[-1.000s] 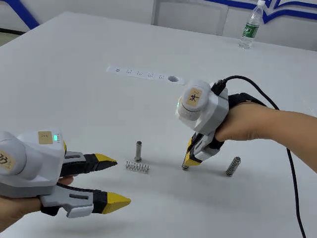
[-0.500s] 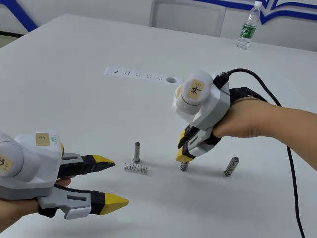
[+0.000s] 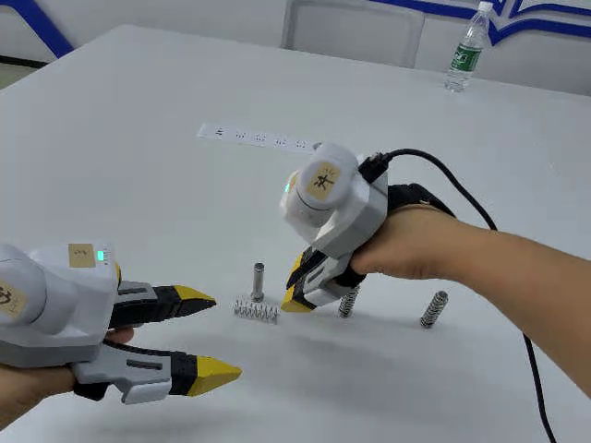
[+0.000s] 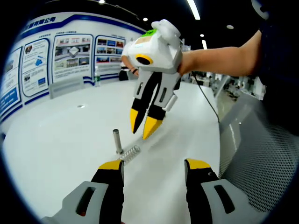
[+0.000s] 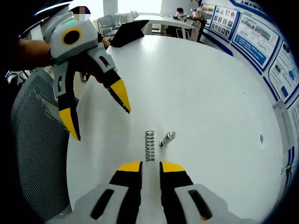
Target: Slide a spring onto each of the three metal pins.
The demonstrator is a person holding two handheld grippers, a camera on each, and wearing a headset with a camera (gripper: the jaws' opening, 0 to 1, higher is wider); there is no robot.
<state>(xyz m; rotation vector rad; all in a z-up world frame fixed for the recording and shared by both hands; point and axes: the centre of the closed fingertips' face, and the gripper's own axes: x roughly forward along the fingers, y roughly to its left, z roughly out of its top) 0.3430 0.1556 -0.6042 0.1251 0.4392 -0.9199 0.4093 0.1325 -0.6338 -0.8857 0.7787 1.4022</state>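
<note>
The white table is being lit evenly by ceiling strip lights; edges are being curved by fisheye distortion.

With the bare pin as my mark, the loose spring lies just in front of it. My right gripper crowds its right side. Past that stand the near sprung pin and the far sprung pin. My left gripper waits front-left, well apart. Behind the pin the table lies open.

white table, poster wall (ceiling lights on)
</note>
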